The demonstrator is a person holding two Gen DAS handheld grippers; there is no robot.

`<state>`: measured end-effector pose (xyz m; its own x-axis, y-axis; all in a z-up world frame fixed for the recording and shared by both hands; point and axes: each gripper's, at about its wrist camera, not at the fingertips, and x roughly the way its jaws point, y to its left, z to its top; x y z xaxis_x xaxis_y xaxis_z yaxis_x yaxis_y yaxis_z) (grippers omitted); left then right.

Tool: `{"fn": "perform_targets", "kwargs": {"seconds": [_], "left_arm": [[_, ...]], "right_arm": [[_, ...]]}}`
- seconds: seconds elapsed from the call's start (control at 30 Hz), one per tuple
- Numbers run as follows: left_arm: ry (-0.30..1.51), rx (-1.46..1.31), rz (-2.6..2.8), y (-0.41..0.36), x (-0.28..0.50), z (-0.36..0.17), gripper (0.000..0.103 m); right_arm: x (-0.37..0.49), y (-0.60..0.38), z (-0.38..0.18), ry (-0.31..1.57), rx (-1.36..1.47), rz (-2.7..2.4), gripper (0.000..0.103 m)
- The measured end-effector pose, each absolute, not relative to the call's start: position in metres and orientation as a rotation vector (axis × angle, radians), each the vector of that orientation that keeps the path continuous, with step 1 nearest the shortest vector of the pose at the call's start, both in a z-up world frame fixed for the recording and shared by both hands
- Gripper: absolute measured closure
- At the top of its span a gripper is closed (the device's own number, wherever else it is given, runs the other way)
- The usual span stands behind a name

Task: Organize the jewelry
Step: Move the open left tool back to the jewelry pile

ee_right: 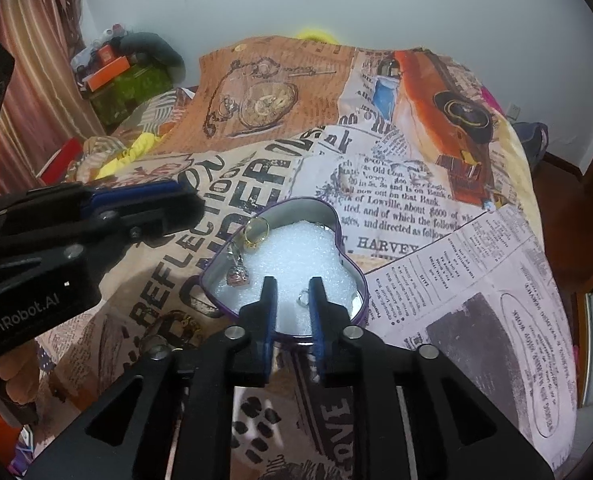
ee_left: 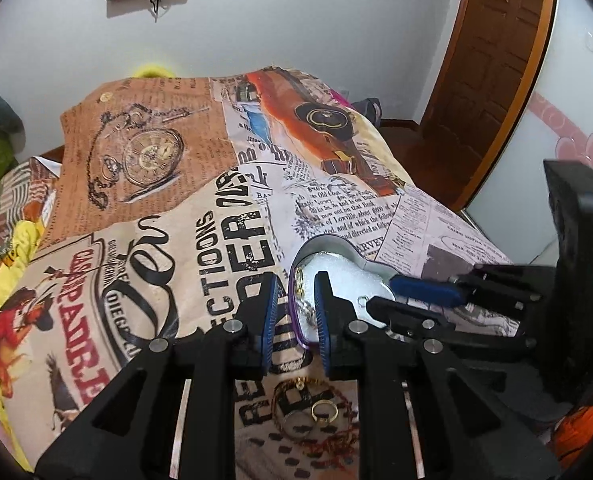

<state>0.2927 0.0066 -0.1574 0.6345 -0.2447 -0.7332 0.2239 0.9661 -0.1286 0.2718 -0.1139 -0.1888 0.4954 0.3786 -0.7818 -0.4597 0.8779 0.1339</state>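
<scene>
A heart-shaped purple tin [ee_right: 338, 236] with white foam inside lies on the printed bedspread; it also shows in the left wrist view [ee_left: 336, 246]. In it lie a gold ring [ee_right: 257, 232], a small pendant [ee_right: 238, 276] and a silver ring [ee_right: 302, 299]. My right gripper [ee_right: 292, 300] is open over the tin's near edge, the silver ring next to its right finger. My left gripper [ee_left: 296, 304] is open and straddles the tin's left rim. A gold ring [ee_left: 323, 411], a chain and red cord [ee_left: 328, 442] lie on the cloth below the left gripper.
The bed is covered by a newspaper-print cloth [ee_right: 416, 200]. Clutter and boxes [ee_right: 112, 72] sit at the far left by a curtain. A wooden door [ee_left: 492, 60] stands at the right. The left gripper's body [ee_right: 56, 240] shows at the left of the right view.
</scene>
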Motion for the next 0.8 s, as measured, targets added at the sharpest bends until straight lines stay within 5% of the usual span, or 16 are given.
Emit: {"fn": "perform_targets", "kwargs": {"seconds": [0.1, 0.3, 0.8], "left_arm": [[0.831, -0.006, -0.256, 0.007, 0.282, -0.152, 0.085], [0.796, 0.007, -0.23, 0.014, 0.258, -0.137, 0.071], [0.799, -0.01, -0.16, 0.043, 0.204, -0.131, 0.063]], "right_arm": [[0.265, -0.113, -0.18, 0.898, -0.108, 0.501, 0.075], [0.251, -0.114, -0.162, 0.859, -0.121, 0.487, 0.075], [0.21, -0.115, -0.137, 0.822, -0.12, 0.472, 0.073]]}}
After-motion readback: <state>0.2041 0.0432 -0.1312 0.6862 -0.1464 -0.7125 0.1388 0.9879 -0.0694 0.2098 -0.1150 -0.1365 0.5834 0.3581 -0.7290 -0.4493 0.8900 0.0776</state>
